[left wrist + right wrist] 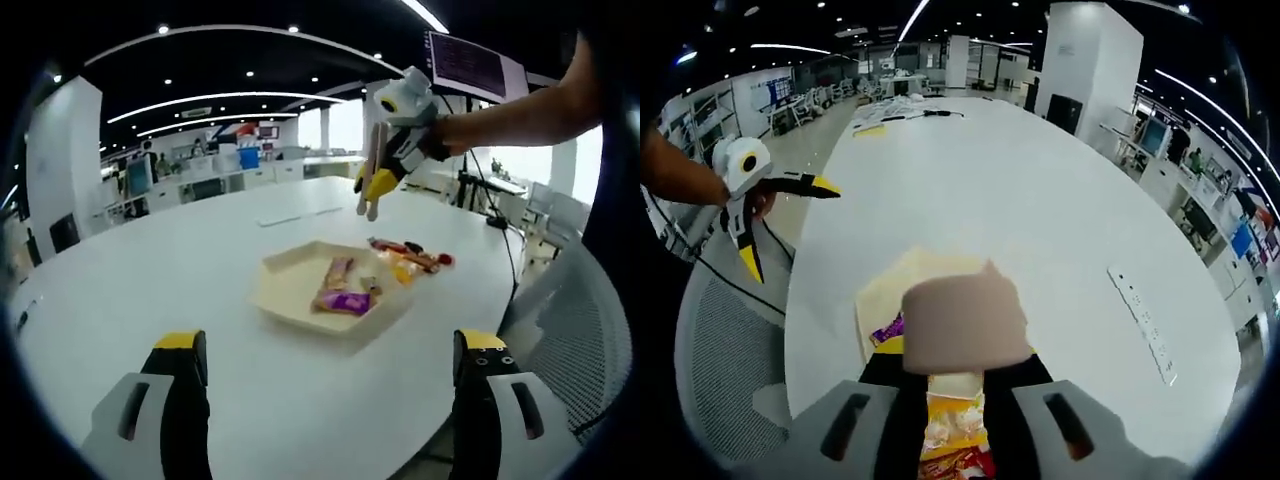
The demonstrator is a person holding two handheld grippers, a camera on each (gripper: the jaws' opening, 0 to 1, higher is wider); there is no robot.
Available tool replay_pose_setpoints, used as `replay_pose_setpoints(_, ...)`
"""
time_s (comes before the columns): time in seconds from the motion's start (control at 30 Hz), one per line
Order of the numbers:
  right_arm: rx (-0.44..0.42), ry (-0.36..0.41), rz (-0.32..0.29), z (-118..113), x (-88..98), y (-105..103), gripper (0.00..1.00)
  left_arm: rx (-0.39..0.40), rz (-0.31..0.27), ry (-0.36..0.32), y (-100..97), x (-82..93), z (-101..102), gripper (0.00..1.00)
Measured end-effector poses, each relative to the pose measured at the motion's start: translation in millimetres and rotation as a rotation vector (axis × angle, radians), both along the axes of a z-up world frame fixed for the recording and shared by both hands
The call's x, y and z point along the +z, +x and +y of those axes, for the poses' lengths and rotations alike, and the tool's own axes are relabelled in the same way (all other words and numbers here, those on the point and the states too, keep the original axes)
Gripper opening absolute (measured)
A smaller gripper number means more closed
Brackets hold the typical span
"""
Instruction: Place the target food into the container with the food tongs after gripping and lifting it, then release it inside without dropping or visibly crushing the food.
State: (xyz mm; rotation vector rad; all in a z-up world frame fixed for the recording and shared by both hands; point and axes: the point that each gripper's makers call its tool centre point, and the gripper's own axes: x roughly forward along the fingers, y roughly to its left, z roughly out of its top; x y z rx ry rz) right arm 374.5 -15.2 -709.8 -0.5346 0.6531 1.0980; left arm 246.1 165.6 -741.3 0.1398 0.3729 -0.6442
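A beige tray [285, 290] lies on the white table [150, 270] and holds a purple packet [347, 301] and a brown packet [336, 270]. Several orange and red snack packets [410, 258] lie just beyond the tray's right edge. My right gripper [378, 185] hangs in the air above them, shut on beige food tongs [374, 150] that point down. In the right gripper view the tongs [965, 325] cover much of the tray [880, 290], with the purple packet [888, 328] and other packets [955, 435] below. My left gripper [330, 341] is open and holds nothing, well short of the tray.
A mesh office chair [590, 330] stands at the table's right edge. A power strip [1145, 320] lies flat on the table. The left gripper [790, 228] hovers off the table's edge above the chair [725, 340]. Desks and monitors stand far behind.
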Motion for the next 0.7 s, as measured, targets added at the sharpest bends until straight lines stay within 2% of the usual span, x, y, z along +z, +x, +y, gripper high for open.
replay_pose_setpoints(0.07,-0.013,0.002,0.001,-7.5,0.0,-3.7,0.19,-0.001,0.007,-0.036,-0.7,3.3,-2.3,1.0)
replay_pose_setpoints(0.23,-0.046,-0.034,-0.014,-39.8,-2.8,-14.3,0.19,-0.03,0.002,-0.04,-3.6,5.9,-8.8,1.0)
replay_pose_setpoints(0.53,-0.119,-0.043,-0.009,-88.4,-0.9,-33.8,0.2,-0.071,0.001,-0.07,-8.1,9.8,-17.0,1.0)
replay_pose_setpoints(0.7,-0.164,-0.031,-0.007,-105.9,-4.0,-46.9,0.2,-0.052,0.005,-0.102,-5.2,11.9,-12.7,1.0)
